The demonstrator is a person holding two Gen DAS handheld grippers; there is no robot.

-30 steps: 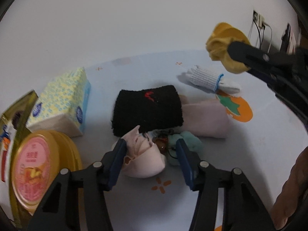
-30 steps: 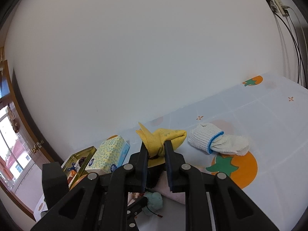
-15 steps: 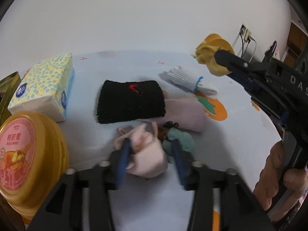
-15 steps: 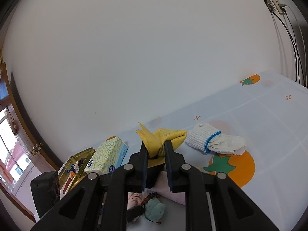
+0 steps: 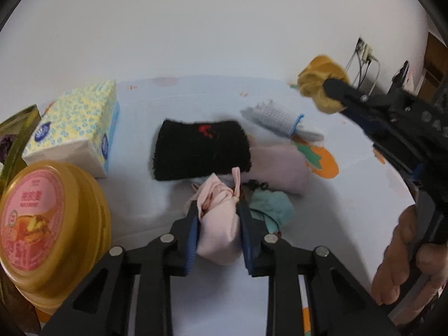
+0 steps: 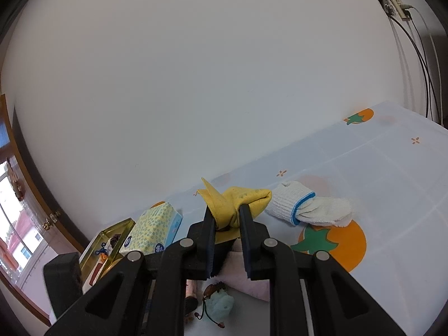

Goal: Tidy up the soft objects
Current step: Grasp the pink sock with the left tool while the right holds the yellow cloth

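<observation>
1. The left gripper (image 5: 217,218) is closing its jaws on a pink cloth bundle (image 5: 217,224) lying on the tablecloth (image 5: 336,210); its pads press the bundle's sides.
2. Just behind lies a black wristband (image 5: 201,149).
3. The right gripper (image 6: 227,221) holds a yellow cloth (image 6: 232,200) clamped above the table.

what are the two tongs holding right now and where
Left tongs are closing on the pink cloth bundle, across its middle. Right tongs pinch the yellow cloth at its bunched middle.
</observation>
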